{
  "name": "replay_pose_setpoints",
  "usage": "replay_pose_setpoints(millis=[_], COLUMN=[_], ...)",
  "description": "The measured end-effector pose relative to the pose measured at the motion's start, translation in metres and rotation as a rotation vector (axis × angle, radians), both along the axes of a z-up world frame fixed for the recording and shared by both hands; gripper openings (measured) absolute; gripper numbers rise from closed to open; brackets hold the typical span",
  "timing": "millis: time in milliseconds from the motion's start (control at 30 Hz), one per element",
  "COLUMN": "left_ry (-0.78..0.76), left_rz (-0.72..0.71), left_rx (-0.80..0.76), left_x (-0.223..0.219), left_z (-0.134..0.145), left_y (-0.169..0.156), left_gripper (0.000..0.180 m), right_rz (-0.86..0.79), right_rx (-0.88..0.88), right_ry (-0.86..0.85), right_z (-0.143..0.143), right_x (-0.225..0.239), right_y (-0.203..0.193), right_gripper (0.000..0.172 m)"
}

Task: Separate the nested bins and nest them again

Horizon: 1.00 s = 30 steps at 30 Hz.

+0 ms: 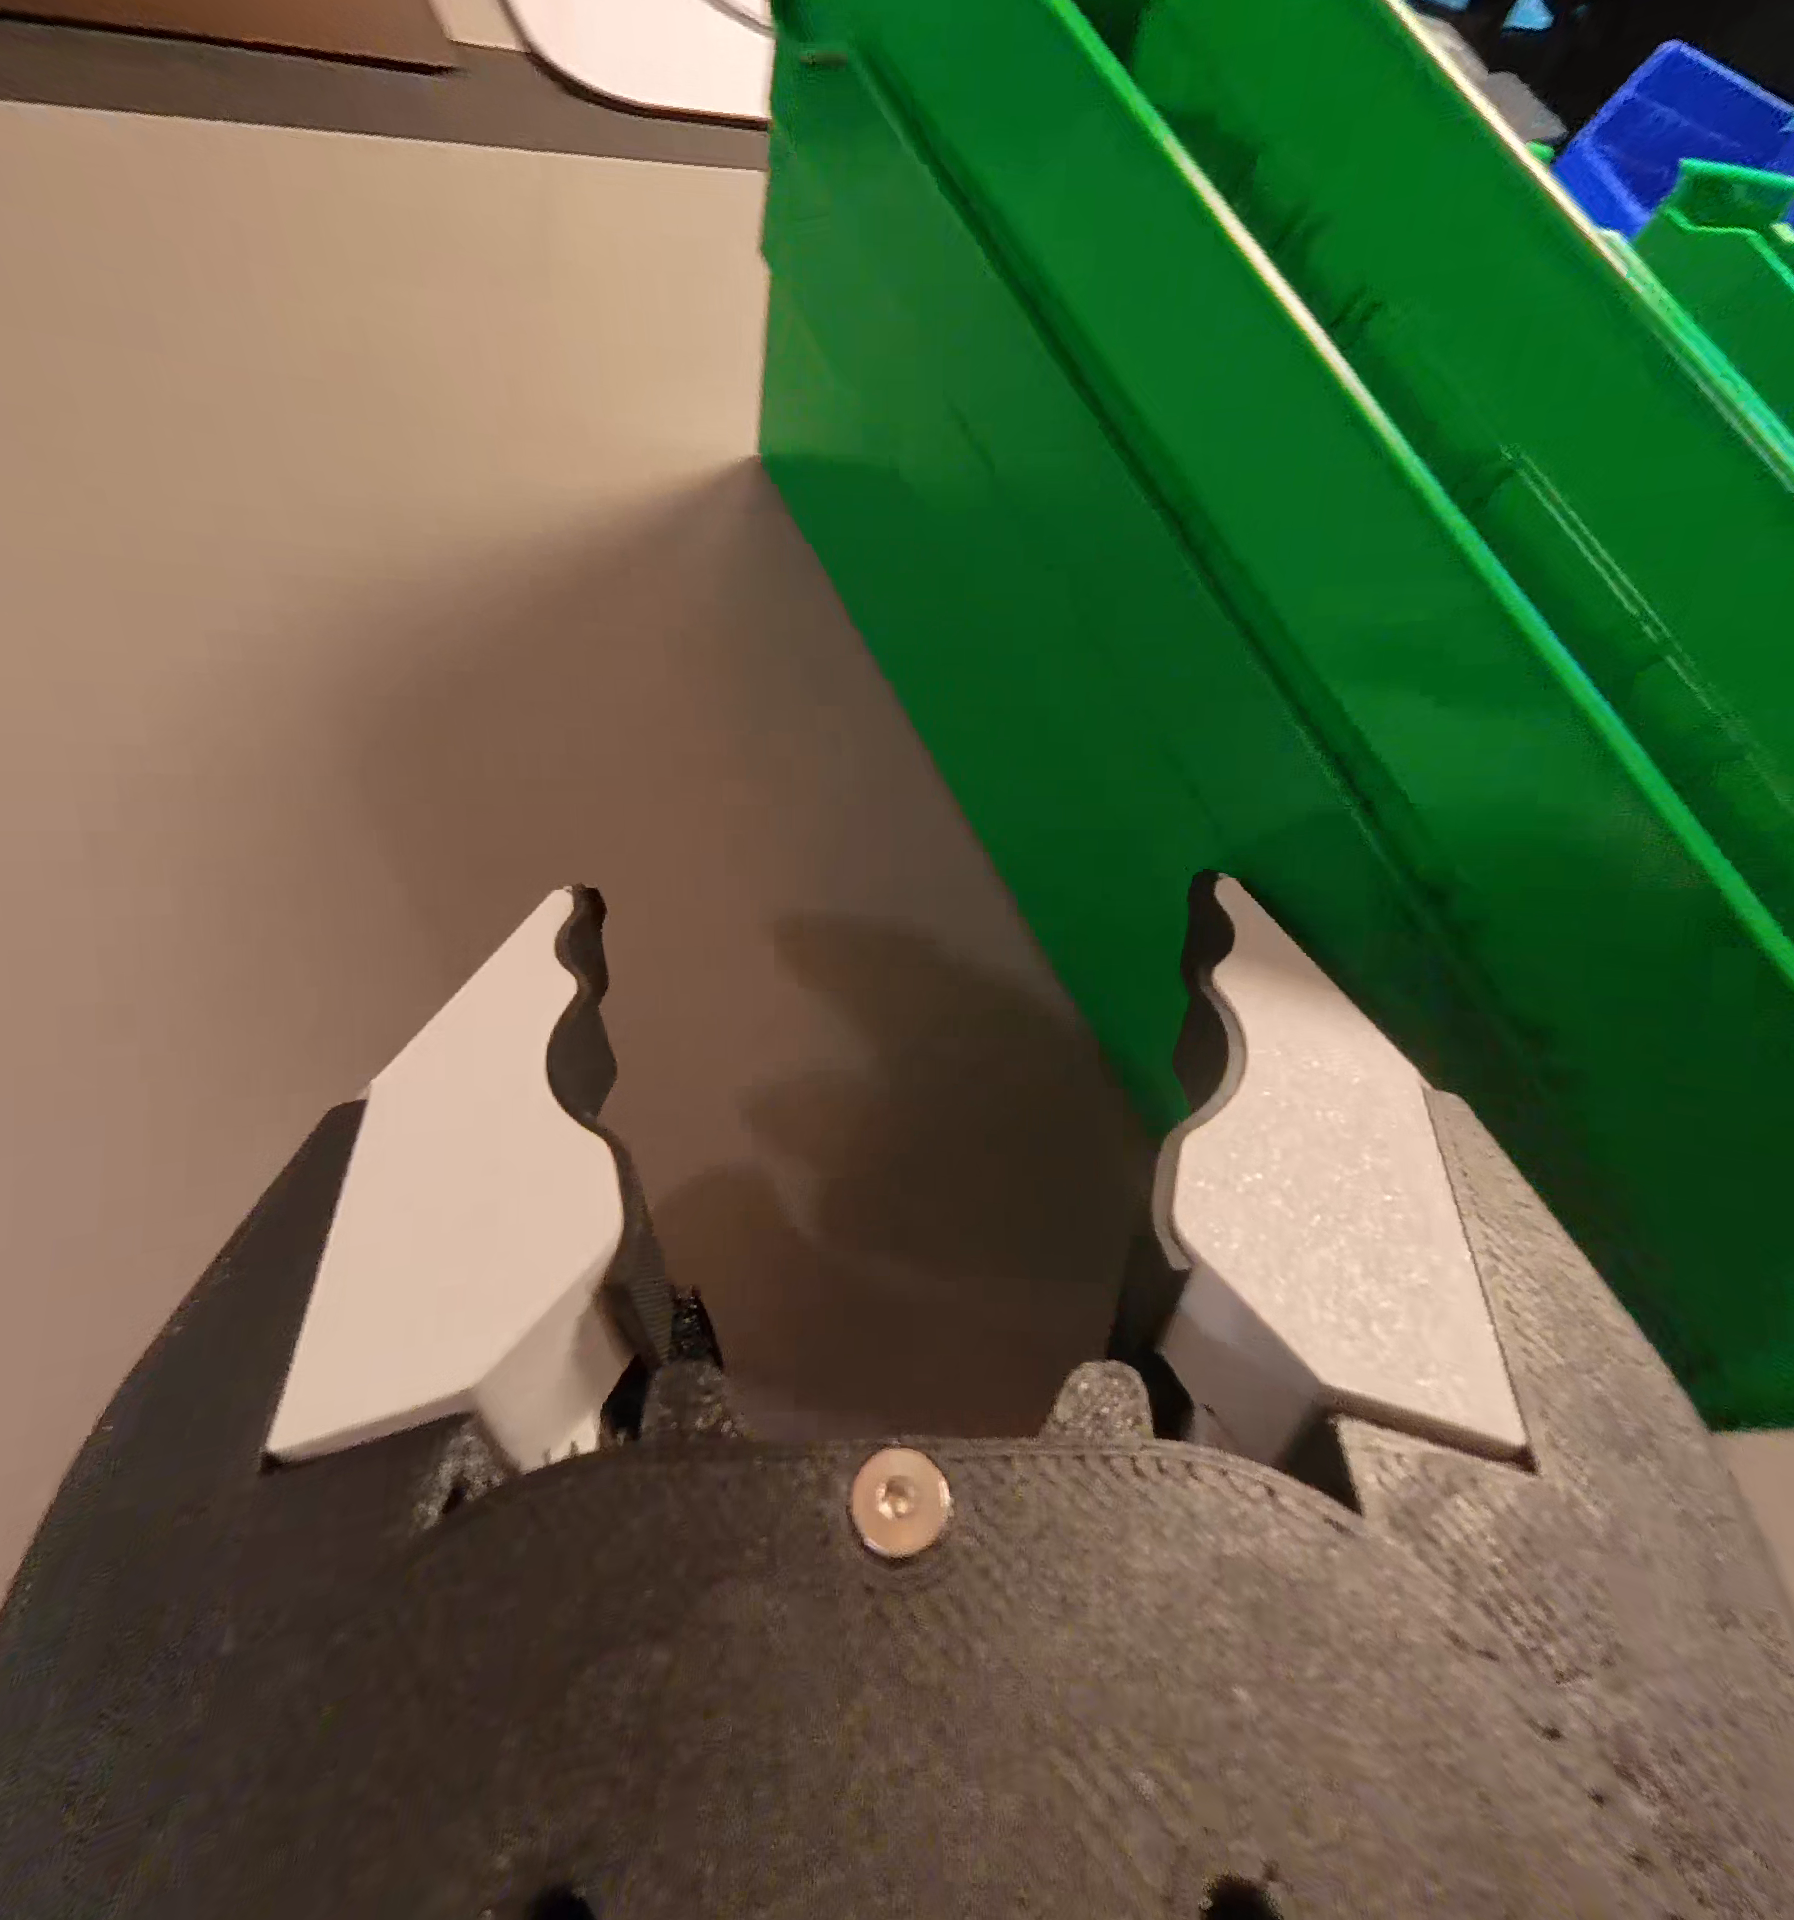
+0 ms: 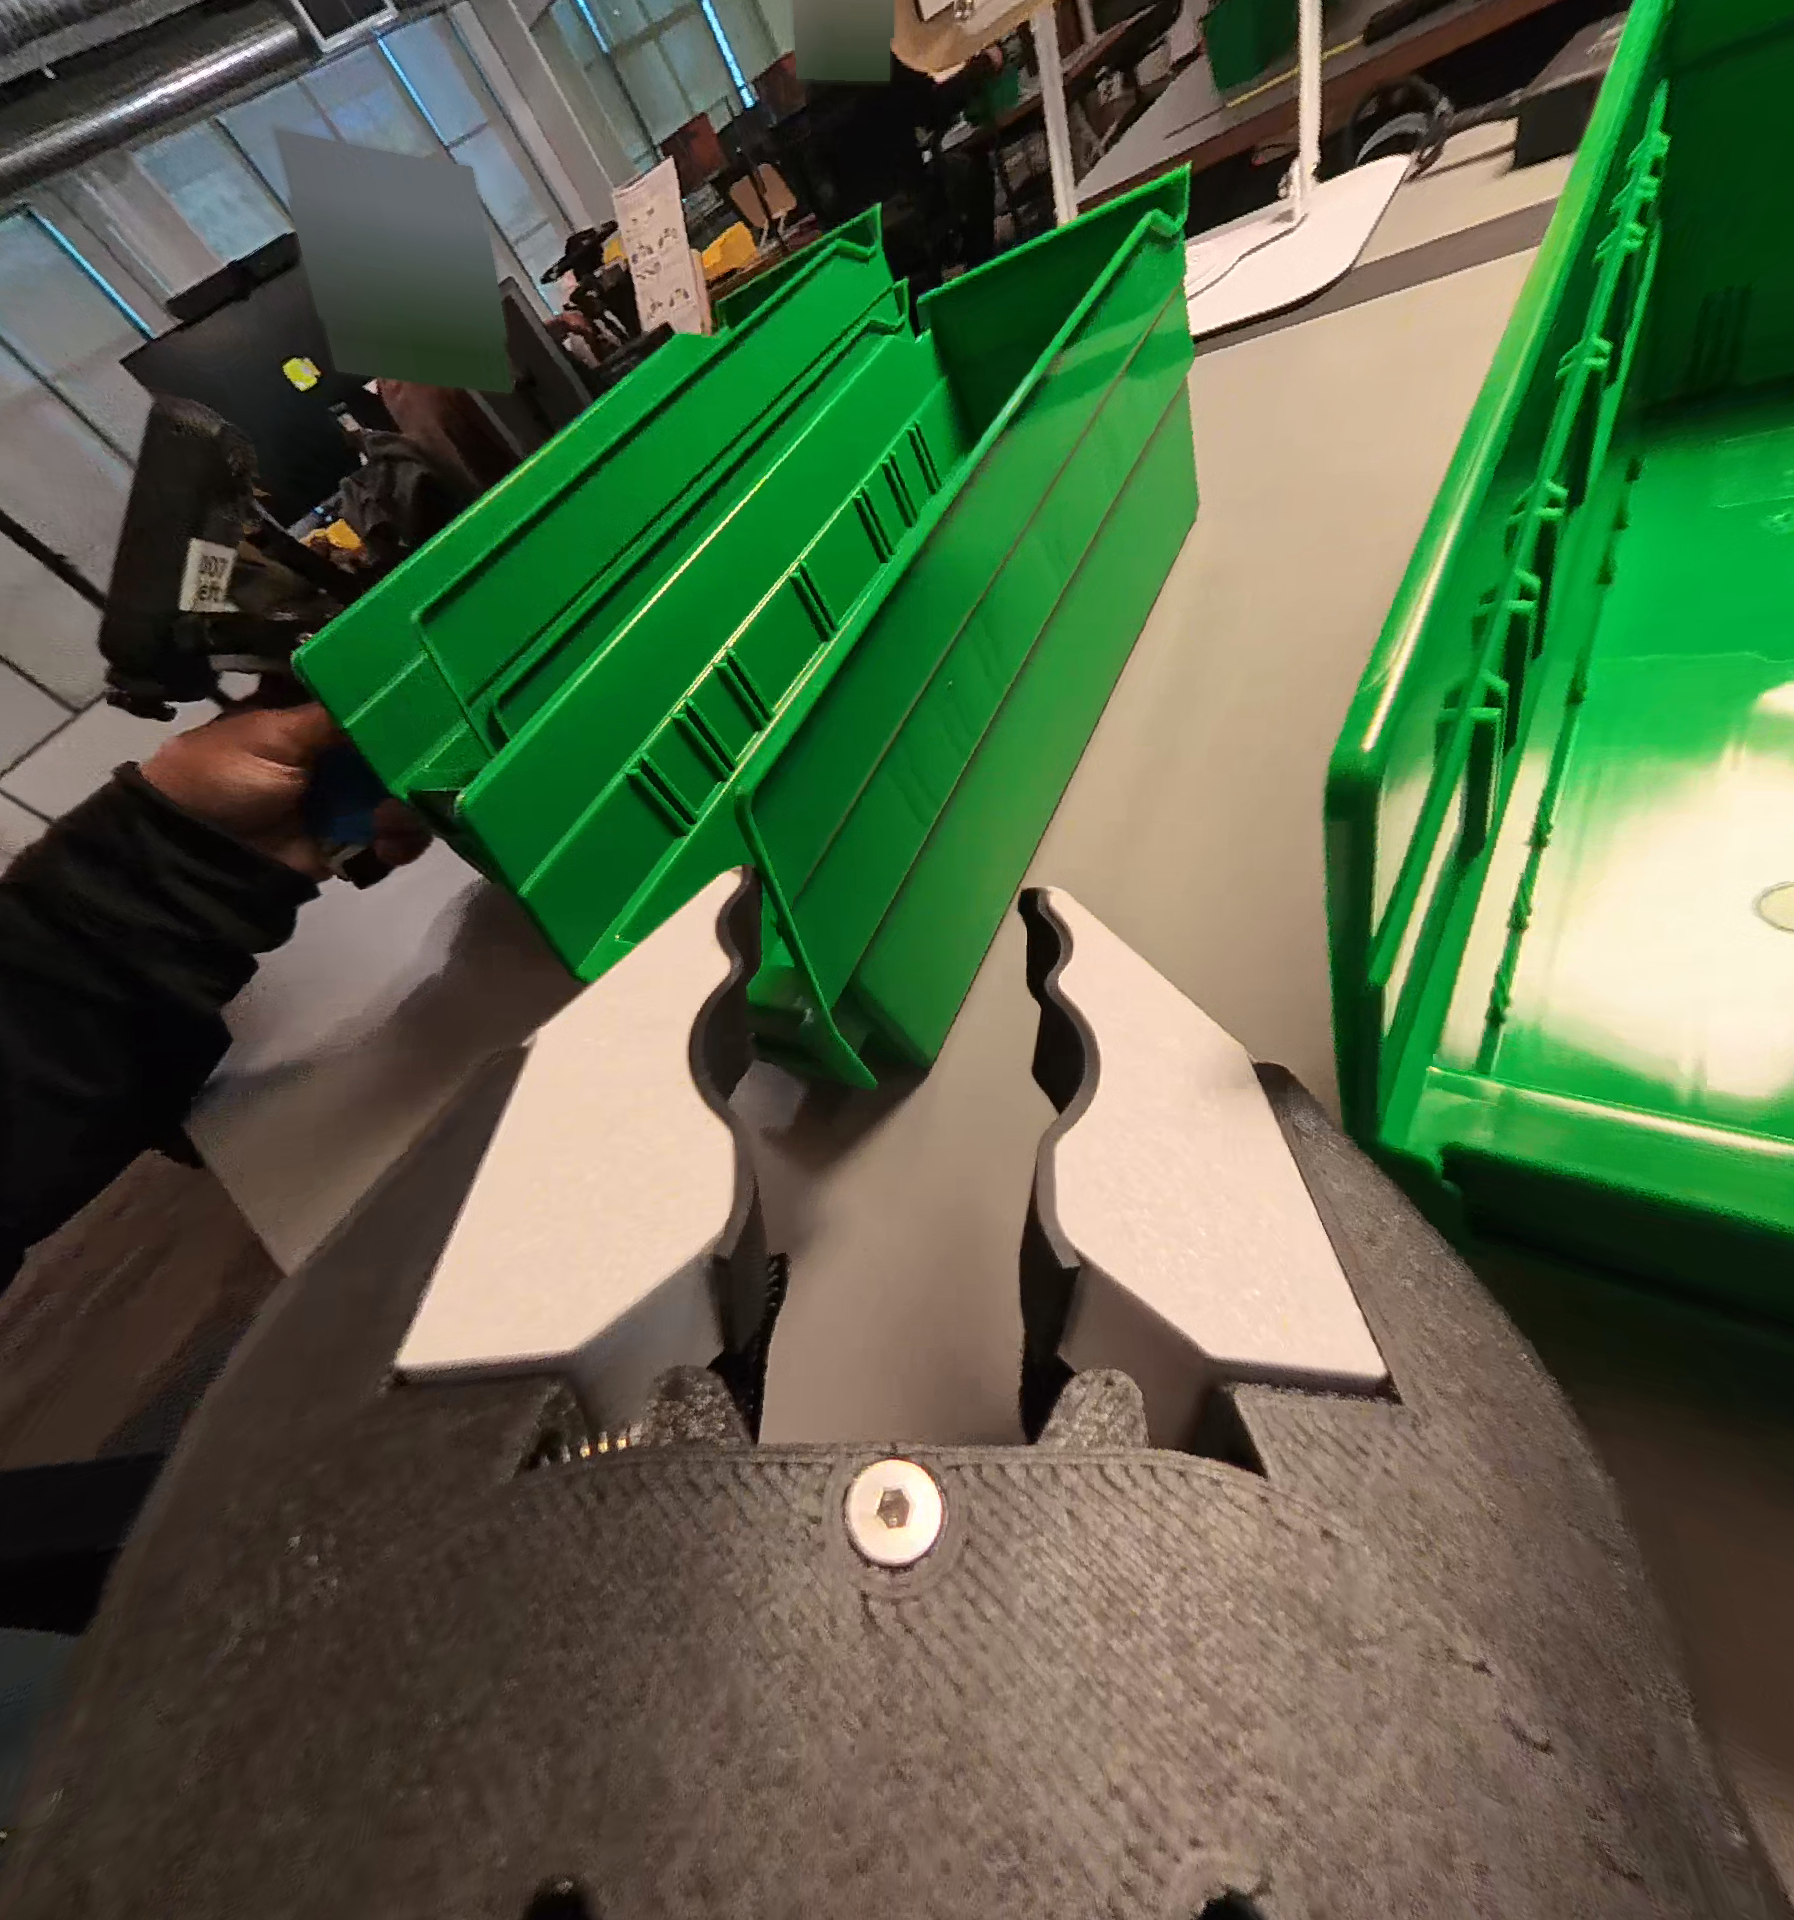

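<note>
A: Where are the nested green bins point(image 2: 768, 582) at this moment?

B: They stand on the grey desk point(image 1: 301, 520), tilted. In the right wrist view their near end rests low, close to the desk, and the far end rises up and away. I see at least two long narrow bins, one sitting inside the other, with small ribs along the inner wall.

A: How are the jaws of the right gripper point(image 2: 882, 977)?

B: They are partly spread. The near corner of the bins reaches between them and lies against the left pad point(image 2: 716, 997). The right pad stands apart from the green plastic, with bare desk showing in the gap, so the bins are not pinched.

A: And the left gripper point(image 1: 898, 997)?

B: Its jaws are spread wide, and between them is only the desk and a shadow. The side wall of the bins passes just beside its right finger point(image 1: 1288, 1091), but I cannot tell if they touch.

A: What else is on the desk?

B: A large green bin point(image 2: 1620, 727) is at the right side, open and shiny inside. In the right wrist view a hand point(image 2: 259, 779) with a dark sleeve holds the other gripper behind the bins. A blue bin point(image 1: 1682, 135) shows far off.
</note>
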<state>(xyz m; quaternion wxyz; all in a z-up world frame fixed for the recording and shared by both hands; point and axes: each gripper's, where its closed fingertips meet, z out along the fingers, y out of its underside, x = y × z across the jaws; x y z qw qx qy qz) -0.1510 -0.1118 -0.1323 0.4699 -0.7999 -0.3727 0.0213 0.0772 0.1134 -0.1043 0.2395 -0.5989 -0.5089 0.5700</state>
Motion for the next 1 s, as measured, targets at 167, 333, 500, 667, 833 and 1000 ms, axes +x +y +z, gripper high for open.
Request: replay_pose_setpoints(millis=[167,333,500,667,833,1000], left_ry=[0.031,0.069,0.133,0.186,0.188,0.153], left_rz=[-0.046,-0.001,0.034,0.105,0.147,0.087], left_rx=[-0.023,0.048,0.019,0.017,0.074,0.099], left_x=[-0.002,-0.008,-0.016,-0.054,-0.091,-0.085], left_z=[-0.004,0.023,0.035,0.03,0.02,0.003], left_y=[0.0,-0.016,-0.027,-0.025,-0.006,0.011], left_gripper=[0.12,0.119,0.118,0.116,0.115,0.115], right_rz=[-0.041,-0.027,-0.021,-0.1,-0.233,-0.214], right_rx=[0.096,0.089,0.107,0.209,0.372,0.399], right_ry=[-0.006,-0.02,-0.009,-0.071,-0.122,-0.124], right_z=[0.0,-0.001,0.011,0.015,0.018,0.043], right_x=[0.008,0.014,0.008,-0.002,-0.006,-0.004], right_y=[0.003,0.002,-0.004,0.006,0.035,0.035], right_gripper=[0.058,0.058,0.062,0.057,0.035,0.045])
